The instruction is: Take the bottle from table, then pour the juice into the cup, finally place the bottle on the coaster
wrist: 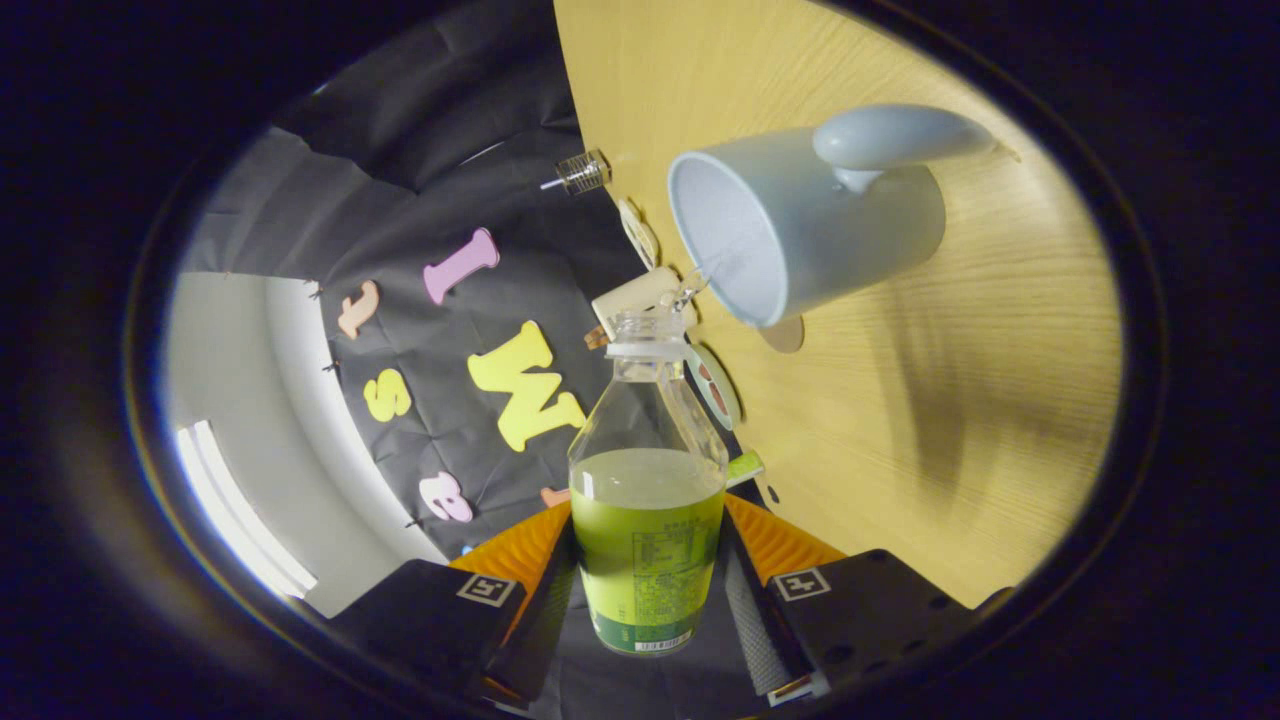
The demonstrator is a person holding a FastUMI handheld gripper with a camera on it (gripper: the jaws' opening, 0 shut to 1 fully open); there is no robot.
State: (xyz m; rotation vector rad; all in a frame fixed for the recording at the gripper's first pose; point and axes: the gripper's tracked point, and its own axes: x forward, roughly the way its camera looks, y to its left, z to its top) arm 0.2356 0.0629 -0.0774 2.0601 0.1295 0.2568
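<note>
A clear plastic bottle (647, 480) with no cap, its lower half full of green juice, stands between my fingers, and my gripper (648, 560) is shut on its labelled lower body. Its open mouth (645, 325) sits right beside the rim of a pale blue mug (800, 230), whose opening faces the bottle and whose handle (900, 135) points towards me. The mug rests on the light wooden table (950, 400), which shows turned on its side in this view. A small tan disc (785, 335), perhaps the coaster, lies on the table just beyond the mug's rim.
Along the table's far edge sit a round patterned disc (715, 385), a white block (640, 292), another flat round piece (638, 232) and a small clear object (583, 172). The booth's black cloth wall (450, 200) hangs behind them. Open tabletop spreads past the mug.
</note>
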